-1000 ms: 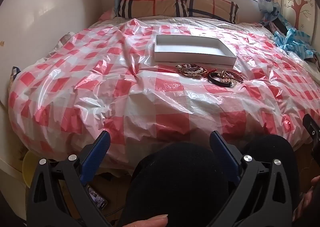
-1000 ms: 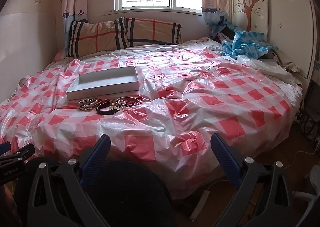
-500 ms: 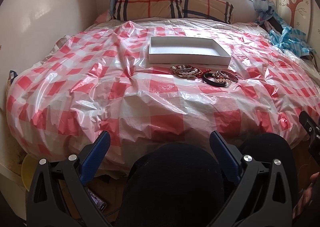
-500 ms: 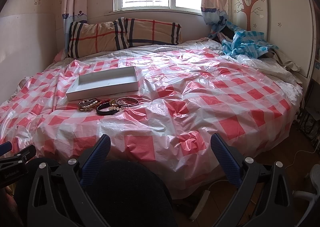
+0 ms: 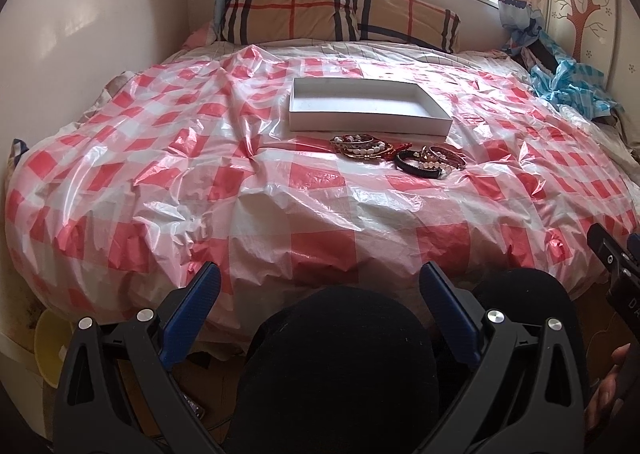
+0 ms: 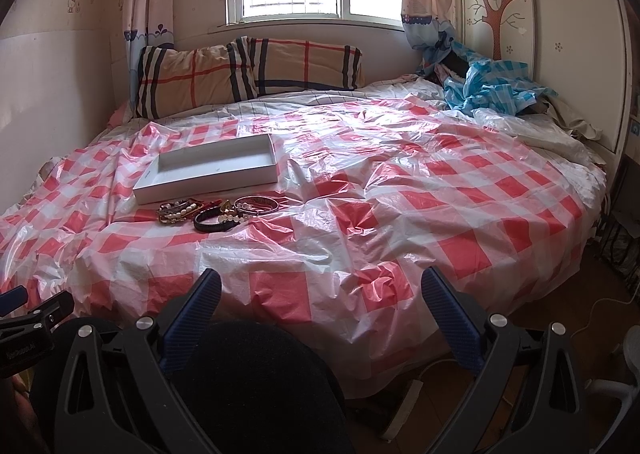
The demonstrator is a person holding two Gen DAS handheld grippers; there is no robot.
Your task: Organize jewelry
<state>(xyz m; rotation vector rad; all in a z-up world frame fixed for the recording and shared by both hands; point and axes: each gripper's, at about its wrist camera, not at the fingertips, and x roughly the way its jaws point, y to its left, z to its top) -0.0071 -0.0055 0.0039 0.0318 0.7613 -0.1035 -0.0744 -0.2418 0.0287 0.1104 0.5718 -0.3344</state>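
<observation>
The left gripper (image 5: 320, 286) and the right gripper (image 6: 320, 290) are both spread wide and hold nothing, low by the bed's edge. The bracelets (image 5: 396, 152) lie in a heap just in front of the empty white box (image 5: 368, 106) — close, probably so they are quick to drop in.

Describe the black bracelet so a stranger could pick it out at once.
On the bed's red-and-white checked sheet lies a shallow white box, with a jumble of bracelets in front of it. The black bracelet sits nearest the viewer: a plain dark band among pearl and gold ones.
</observation>
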